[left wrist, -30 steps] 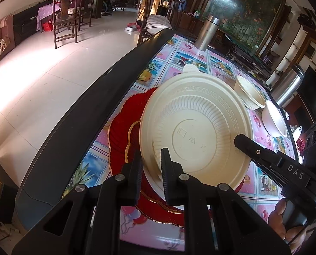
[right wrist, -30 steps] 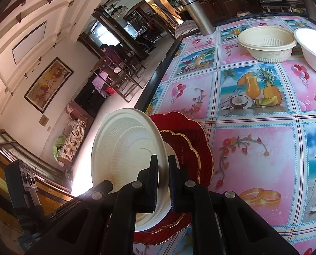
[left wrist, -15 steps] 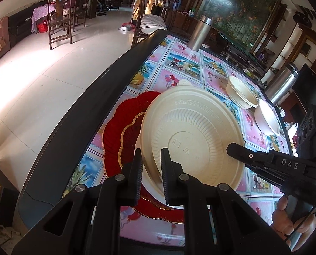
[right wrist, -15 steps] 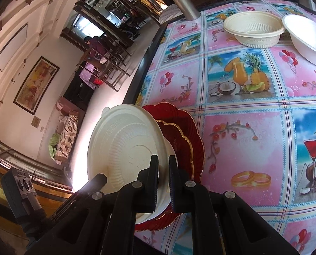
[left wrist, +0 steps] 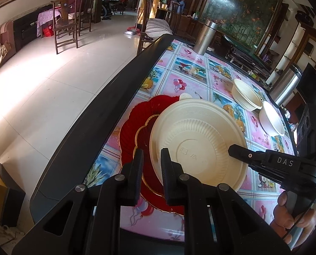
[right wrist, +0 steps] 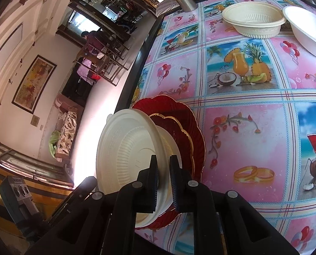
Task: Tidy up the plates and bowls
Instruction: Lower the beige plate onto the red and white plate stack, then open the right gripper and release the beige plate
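Note:
A cream plate [left wrist: 198,140] is turned bottom-up and tilted over a red plate [left wrist: 132,131] with gold trim near the table's near left corner. My left gripper [left wrist: 151,152] is shut on the near rim. From the right, my right gripper [left wrist: 234,149] reaches onto the other side of the plate. In the right wrist view the cream plate [right wrist: 124,148] has its rim between the jaws of my right gripper [right wrist: 164,158]. Those jaws are opening slightly but still touch the rim. A second white plate [right wrist: 168,142] seems to lie beneath it on the red plate [right wrist: 187,114].
A ribbed cream bowl [left wrist: 246,97] and a white bowl [left wrist: 272,121] stand farther along the patterned tablecloth [right wrist: 253,127]. Two steel flasks [left wrist: 205,37] [left wrist: 285,87] stand at the far side. The dark table edge [left wrist: 107,110] runs on the left. A hand [left wrist: 294,218] holds the right gripper.
The cream plate has tipped flatter and shifted right over the red plate. The right gripper has rolled, and its jaws stand a little wider on the rim. The left grip is unchanged.

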